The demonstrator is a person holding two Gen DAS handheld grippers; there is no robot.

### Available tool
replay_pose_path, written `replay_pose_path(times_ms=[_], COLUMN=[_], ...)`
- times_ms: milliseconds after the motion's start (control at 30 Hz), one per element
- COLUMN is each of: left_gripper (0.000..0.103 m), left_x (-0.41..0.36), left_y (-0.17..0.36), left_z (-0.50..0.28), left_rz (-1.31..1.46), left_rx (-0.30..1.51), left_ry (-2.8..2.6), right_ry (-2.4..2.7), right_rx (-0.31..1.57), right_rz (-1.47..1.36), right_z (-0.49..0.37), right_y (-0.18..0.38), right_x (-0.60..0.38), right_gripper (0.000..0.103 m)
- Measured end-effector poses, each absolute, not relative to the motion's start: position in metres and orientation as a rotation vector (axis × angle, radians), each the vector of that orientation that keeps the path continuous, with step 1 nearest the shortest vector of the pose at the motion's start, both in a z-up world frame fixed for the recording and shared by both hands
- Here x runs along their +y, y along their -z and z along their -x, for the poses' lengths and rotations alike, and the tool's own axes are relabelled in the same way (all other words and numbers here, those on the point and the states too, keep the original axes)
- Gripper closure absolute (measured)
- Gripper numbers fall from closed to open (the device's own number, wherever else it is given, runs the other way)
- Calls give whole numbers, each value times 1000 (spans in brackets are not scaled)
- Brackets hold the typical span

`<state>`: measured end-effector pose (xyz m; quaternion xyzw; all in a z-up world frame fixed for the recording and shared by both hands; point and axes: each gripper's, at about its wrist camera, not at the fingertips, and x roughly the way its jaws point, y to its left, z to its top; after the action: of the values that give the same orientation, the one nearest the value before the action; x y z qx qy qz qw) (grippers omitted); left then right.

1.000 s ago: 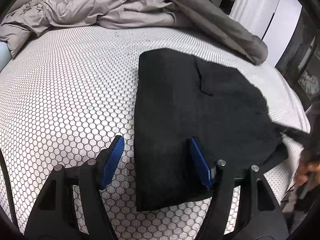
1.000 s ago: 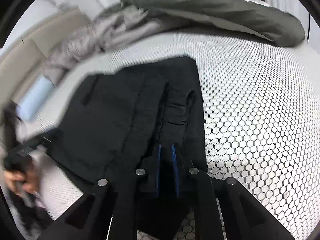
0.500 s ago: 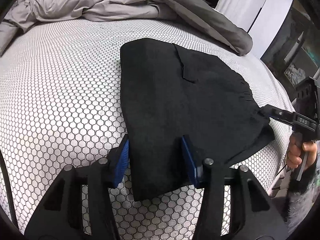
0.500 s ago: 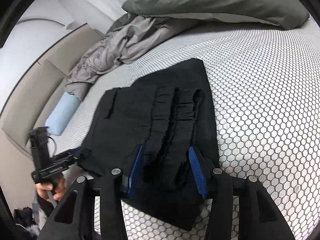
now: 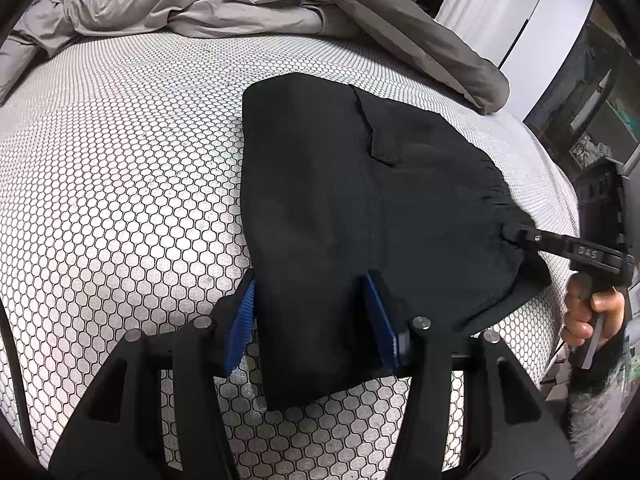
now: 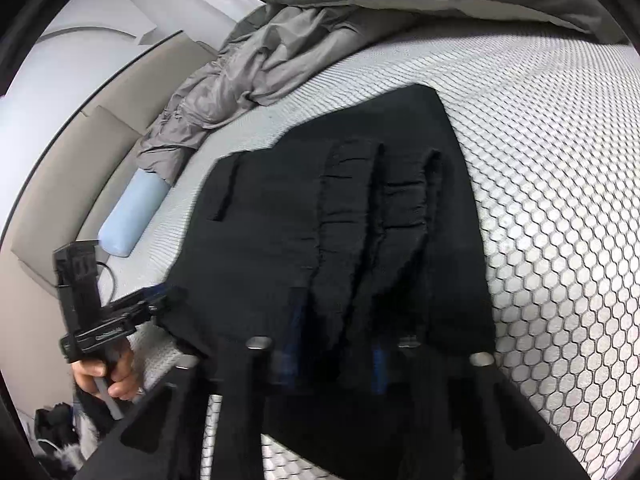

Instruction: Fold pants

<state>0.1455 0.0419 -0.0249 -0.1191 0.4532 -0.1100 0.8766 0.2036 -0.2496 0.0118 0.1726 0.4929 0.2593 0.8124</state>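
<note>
Left wrist view
Pants: the black pants [image 5: 360, 216] lie folded flat on the honeycomb-patterned mattress [image 5: 120, 200], toward its right part.
Left gripper: the left gripper [image 5: 312, 320] has its blue pads spread apart, straddling the near end of the pants; fabric lies between them, unpinched.
Right gripper: the right gripper [image 5: 516, 236] meets the gathered waistband edge at the right; whether it pinches the cloth cannot be told here.
Edges: the left edge of the pants runs straight; the near hem sits close to the mattress's front edge; the right corner reaches the mattress's side edge.
Open room: broad bare mattress lies left of the pants; the grey duvet [image 5: 240, 0] is bunched along the far side, well apart from them.

Right wrist view
Pants: the waistband end of the pants [image 6: 340, 220] hangs in ridged folds over the right gripper [image 6: 336, 356].
Right gripper: its blue pads stand apart, with folds of cloth between and over them.
Left gripper: the left gripper [image 6: 160, 300] touches the pants' left corner.
Edges: a light blue pillow [image 6: 132, 216] lies by the beige headboard [image 6: 80, 140].
Open room: bare mattress [image 6: 560, 200] stretches to the right.
</note>
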Motion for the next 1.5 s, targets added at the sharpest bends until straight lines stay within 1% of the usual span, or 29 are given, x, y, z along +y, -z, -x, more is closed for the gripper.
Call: replay_pose_path(times_ms=[67, 133, 200, 267, 300, 367, 433, 500, 600, 667, 800, 833, 933, 1000, 1067, 1100, 1133, 1233, 1367, 1500], left_gripper=[53, 50, 49, 43, 38, 38, 38, 38, 38, 38, 38, 38, 38, 38, 34, 30, 30, 30, 30, 28], left_x=[45, 46, 43, 38, 37, 36, 38, 41, 44, 42, 38, 37, 30, 22, 8, 0, -11, -33, -52, -52], left_y=[24, 23, 22, 23, 24, 24, 21, 18, 15, 14, 14, 10, -7, -19, -28, -28, -27, -15, 12, 19], left_z=[-145, -145, -143, -142, -143, -144, -145, -144, -141, -138, -136, -133, -123, -113, -105, -104, -105, -114, -135, -140], left_rz=[264, 276, 253, 221, 210, 207, 212, 218, 224, 220, 192, 167, 80, 51, 27, 7, -21, -43, -105, -126], left_rx=[947, 949, 947, 953, 957, 960, 956, 950, 938, 945, 942, 921, 813, 730, 675, 674, 682, 738, 846, 865], left_ry=[214, 216, 225, 219, 214, 210, 203, 203, 206, 202, 190, 151, 65, 91, 185, 219, 275, 409, 459, 501], right_ry=[-625, -669, -664, -585, -538, -505, -531, -590, -675, -636, -498, -495, -488, -441, -408, -387, -389, -472, -538, -529], right_rx=[986, 936, 931, 1002, 1074, 1142, 1092, 1006, 928, 934, 1099, 1106, 1030, 964, 880, 831, 801, 801, 864, 921], right_rz=[-388, -404, -394, -370, -375, -417, -452, -484, -503, -440, -348, -333, -293, -279, -276, -252, -221, -148, -27, 206], right_z=[-191, -177, -164, -169, -175, -184, -182, -173, -158, -153, -170, -172, -159, -148, -137, -134, -131, -134, -153, -156], right_y=[-38, -56, -62, -44, -24, 1, -12, -39, -68, -67, -15, -8, -34, -54, -72, -80, -85, -85, -55, -21], right_x=[-248, -251, -257, -261, -265, -267, -270, -275, -276, -276, -274, -272, -277, -281, -285, -283, -277, -245, -191, -157], right_gripper=[91, 91, 91, 91, 91, 90, 91, 91, 92, 92, 91, 91, 84, 83, 83, 83, 83, 83, 83, 83])
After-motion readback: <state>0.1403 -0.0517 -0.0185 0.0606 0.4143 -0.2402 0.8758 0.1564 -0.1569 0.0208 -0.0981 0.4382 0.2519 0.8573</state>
